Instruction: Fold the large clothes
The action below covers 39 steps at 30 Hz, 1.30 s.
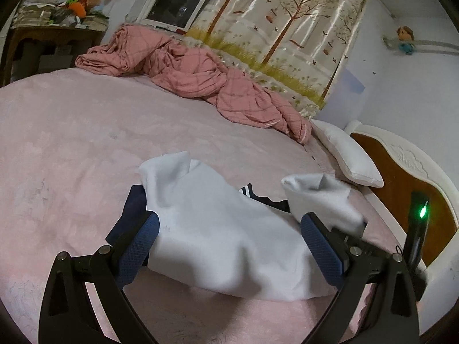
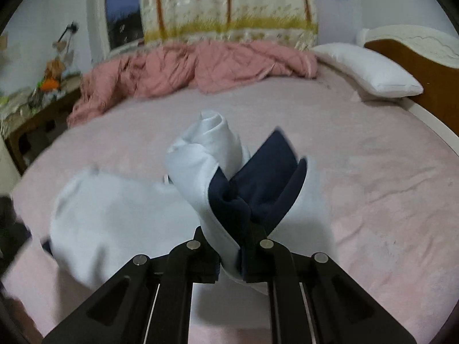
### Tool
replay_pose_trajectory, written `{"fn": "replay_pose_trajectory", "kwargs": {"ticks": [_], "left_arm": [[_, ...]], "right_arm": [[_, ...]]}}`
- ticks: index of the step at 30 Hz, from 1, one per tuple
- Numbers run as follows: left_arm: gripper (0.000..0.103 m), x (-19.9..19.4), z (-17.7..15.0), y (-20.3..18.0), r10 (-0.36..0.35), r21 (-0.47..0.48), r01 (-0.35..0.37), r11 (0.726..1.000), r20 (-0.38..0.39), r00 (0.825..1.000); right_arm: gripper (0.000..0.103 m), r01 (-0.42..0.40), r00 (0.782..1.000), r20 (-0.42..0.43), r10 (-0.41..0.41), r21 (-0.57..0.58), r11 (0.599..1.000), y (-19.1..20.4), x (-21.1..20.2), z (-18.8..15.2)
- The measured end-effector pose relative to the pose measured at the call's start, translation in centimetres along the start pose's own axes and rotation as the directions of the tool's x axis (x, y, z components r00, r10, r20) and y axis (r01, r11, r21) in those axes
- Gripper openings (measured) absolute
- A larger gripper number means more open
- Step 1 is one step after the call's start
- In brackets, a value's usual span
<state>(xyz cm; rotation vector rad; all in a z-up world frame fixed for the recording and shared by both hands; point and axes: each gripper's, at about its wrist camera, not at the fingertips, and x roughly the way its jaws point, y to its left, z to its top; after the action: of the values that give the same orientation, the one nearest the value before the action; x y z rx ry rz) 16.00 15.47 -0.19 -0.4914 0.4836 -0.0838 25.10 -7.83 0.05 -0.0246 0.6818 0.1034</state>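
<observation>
1. Your right gripper (image 2: 243,229) is pinched tight on a bunched fold of the garment (image 2: 120,218); white cloth and navy cloth both rise out from between its fingers.
2. Your left gripper (image 1: 229,229) stands wide, its blue pads (image 1: 321,246) on either side of the white cloth, which lies across the gap between them. The pads do not squeeze it.
3. The garment lies on the pink bed sheet (image 1: 71,143), near the edge closest to you. It is white with navy parts, and a striped navy trim (image 1: 249,190) shows at its far side in the left view.
4. In the left view, a raised white corner of the garment (image 1: 318,197) hangs over the right finger, and your other gripper's black body with a green light (image 1: 423,212) shows just beyond it.
5. A crumpled pink quilt (image 1: 186,71) lies along the far side of the bed, well apart from the garment.
6. A white pillow (image 2: 370,71) rests by the headboard (image 2: 424,66), also well apart.
7. A cluttered table (image 1: 54,28) stands beyond the bed's far left corner, under the window (image 1: 178,3).
8. The sheet between garment and quilt is bare.
9. The right view is blurred at its left side.
</observation>
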Motion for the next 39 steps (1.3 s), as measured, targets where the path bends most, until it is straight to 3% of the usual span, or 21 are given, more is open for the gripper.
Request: {"fn": "replay_pose_trajectory", "kwargs": {"ticks": [3,5,6,7,9,11,13,15,17,19,23,27,31,33,36,37,38,39], "left_arm": [[0.098,0.0,0.0,-0.2,0.004,0.012,-0.004,1.000,0.003,1.000],[0.098,-0.2,-0.2,-0.4,0.011,0.031,-0.011,0.999,0.008,1.000],[0.098,-0.2,-0.3,-0.7,0.011,0.041,-0.012,0.999,0.008,1.000],[0.098,-0.2,-0.3,-0.7,0.008,0.047,-0.008,0.999,0.006,1.000],[0.098,-0.2,-0.4,-0.7,-0.014,0.039,0.014,0.999,-0.005,1.000],[0.098,-0.2,-0.4,-0.8,-0.031,0.032,0.032,0.999,-0.009,0.999],[0.098,-0.1,-0.4,-0.8,-0.025,0.038,0.026,0.999,-0.007,1.000],[0.098,-0.1,-0.5,-0.9,-0.013,0.052,0.013,0.999,-0.006,1.000],[0.098,0.0,-0.5,-0.9,-0.010,0.057,0.011,0.998,-0.009,1.000],[0.098,0.2,-0.6,-0.9,-0.012,0.057,0.013,0.998,-0.015,1.000],[0.098,0.6,-0.9,-1.3,-0.010,0.064,0.011,0.998,-0.026,1.000],[0.098,1.0,-1.3,-1.7,-0.004,0.087,0.007,0.996,-0.033,0.999],[0.098,1.2,-1.6,-1.8,-0.003,0.101,0.008,0.995,-0.041,0.999],[0.098,1.4,-1.7,-1.8,-0.009,0.099,0.014,0.995,-0.050,0.999],[0.098,1.6,-1.7,-1.8,-0.013,0.100,0.018,0.995,-0.056,0.998],[0.098,1.6,-1.6,-1.8,-0.014,0.101,0.020,0.995,-0.056,0.998],[0.098,1.6,-1.6,-1.7,-0.016,0.100,0.021,0.995,-0.056,0.998],[0.098,1.6,-1.6,-1.7,-0.016,0.099,0.021,0.995,-0.056,0.998]], "right_arm": [[0.011,0.112,0.993,0.030,-0.110,-0.084,0.990,0.3,-0.1,-1.9],[0.011,0.309,0.948,0.143,-0.284,-0.203,0.929,1.3,-0.1,-3.5],[0.011,0.365,0.927,0.184,-0.326,-0.260,0.894,1.7,0.1,-4.1],[0.011,0.345,0.936,0.180,-0.303,-0.286,0.894,1.8,0.2,-4.5],[0.012,0.159,0.984,0.115,-0.134,-0.248,0.956,1.2,-0.5,-4.4],[0.016,0.053,0.997,0.059,-0.041,-0.214,0.975,0.9,-0.8,-4.3],[0.022,0.010,0.999,0.050,0.000,-0.206,0.978,0.6,-1.2,-4.4],[0.050,-0.099,0.994,0.031,0.106,-0.172,0.980,-0.2,-1.7,-4.3],[0.055,-0.260,0.965,0.019,0.263,-0.094,0.961,-1.6,-2.8,-4.1],[0.055,-0.335,0.941,0.023,0.336,-0.057,0.941,-2.8,-4.0,-4.2],[0.055,-0.307,0.948,0.086,0.305,0.005,0.952,-4.9,-5.5,-3.7],[0.060,-0.155,0.979,0.139,0.149,0.032,0.987,-5.9,-5.2,-1.8],[0.065,-0.026,0.998,0.053,0.027,-0.022,0.999,-4.8,-1.7,-0.2],[0.075,0.003,1.000,0.008,-0.003,0.014,1.000,-4.8,0.1,0.0],[0.075,-0.004,0.999,-0.051,0.008,0.073,0.997,-5.1,1.8,0.4],[0.074,-0.021,0.998,-0.054,0.026,0.085,0.996,-5.1,2.0,0.5],[0.064,-0.031,0.998,-0.052,0.035,0.084,0.996,-5.2,2.1,0.5],[0.042,-0.021,0.998,-0.056,0.025,0.068,0.997,-5.1,2.1,0.3]]}}
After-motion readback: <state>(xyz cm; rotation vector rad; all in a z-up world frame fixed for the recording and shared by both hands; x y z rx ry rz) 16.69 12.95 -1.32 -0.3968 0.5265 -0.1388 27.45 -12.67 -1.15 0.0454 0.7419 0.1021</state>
